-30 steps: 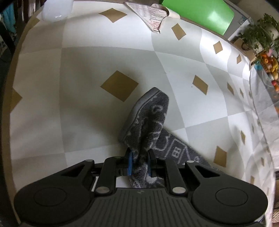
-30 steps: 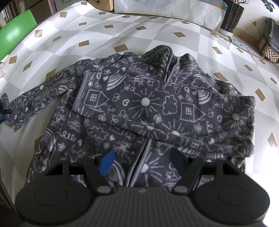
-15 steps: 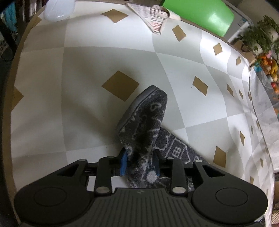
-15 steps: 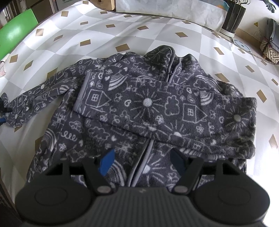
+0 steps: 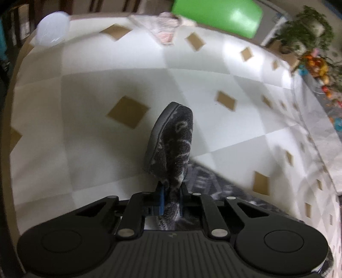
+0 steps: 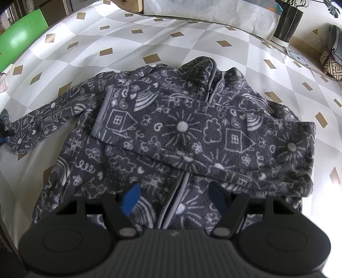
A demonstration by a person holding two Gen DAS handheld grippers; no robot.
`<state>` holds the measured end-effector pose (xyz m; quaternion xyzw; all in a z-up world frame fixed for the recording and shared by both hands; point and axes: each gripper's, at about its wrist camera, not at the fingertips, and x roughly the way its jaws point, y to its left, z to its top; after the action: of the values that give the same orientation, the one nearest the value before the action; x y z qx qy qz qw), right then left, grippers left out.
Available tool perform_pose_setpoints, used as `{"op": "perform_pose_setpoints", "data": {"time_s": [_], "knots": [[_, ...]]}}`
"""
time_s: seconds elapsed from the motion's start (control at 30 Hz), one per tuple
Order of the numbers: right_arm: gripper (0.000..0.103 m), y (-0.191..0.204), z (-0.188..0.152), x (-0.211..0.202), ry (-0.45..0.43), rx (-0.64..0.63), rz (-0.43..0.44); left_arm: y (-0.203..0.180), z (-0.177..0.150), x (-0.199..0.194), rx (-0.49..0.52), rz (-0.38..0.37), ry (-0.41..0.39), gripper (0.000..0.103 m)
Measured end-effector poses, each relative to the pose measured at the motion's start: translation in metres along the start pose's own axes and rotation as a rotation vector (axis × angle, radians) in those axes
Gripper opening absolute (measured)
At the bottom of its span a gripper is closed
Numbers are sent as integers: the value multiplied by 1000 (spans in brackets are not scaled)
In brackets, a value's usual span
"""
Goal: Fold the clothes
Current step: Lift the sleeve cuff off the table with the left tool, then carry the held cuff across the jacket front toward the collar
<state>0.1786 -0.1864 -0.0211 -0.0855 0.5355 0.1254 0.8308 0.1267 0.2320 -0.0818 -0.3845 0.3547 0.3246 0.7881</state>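
Observation:
A dark grey fleece jacket (image 6: 171, 136) with white doodle prints lies on the checked tablecloth, zip up, one sleeve folded across its chest. Its other sleeve (image 6: 32, 126) stretches out to the left. My left gripper (image 5: 171, 196) is shut on that sleeve's cuff (image 5: 173, 139), which stands up between the fingers above the cloth. My right gripper (image 6: 174, 198) is open and empty, hovering over the jacket's lower front by the zip.
The tablecloth (image 5: 85, 85) has grey and white squares with tan diamonds. A white bowl (image 5: 52, 28), a printed paper (image 5: 164, 32) and a green chair back (image 5: 218, 15) are at the far edge. Plants and boxes stand beyond the table (image 6: 286, 23).
The left gripper loosened on the cuff half a second ago, then closed on it again and lifted; the view is now blurred by motion. The right gripper has held almost still.

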Motion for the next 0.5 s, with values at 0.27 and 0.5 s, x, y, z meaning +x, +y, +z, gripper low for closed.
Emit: {"op": "perform_pose_setpoints", "data": {"time_s": [0.27, 0.5], "knots": [[69, -9, 3, -4, -17, 39, -1, -42, -4, -28, 72, -198, 0, 10], [69, -9, 4, -3, -6, 29, 7, -78, -13, -42, 83, -331, 59, 10]]}}
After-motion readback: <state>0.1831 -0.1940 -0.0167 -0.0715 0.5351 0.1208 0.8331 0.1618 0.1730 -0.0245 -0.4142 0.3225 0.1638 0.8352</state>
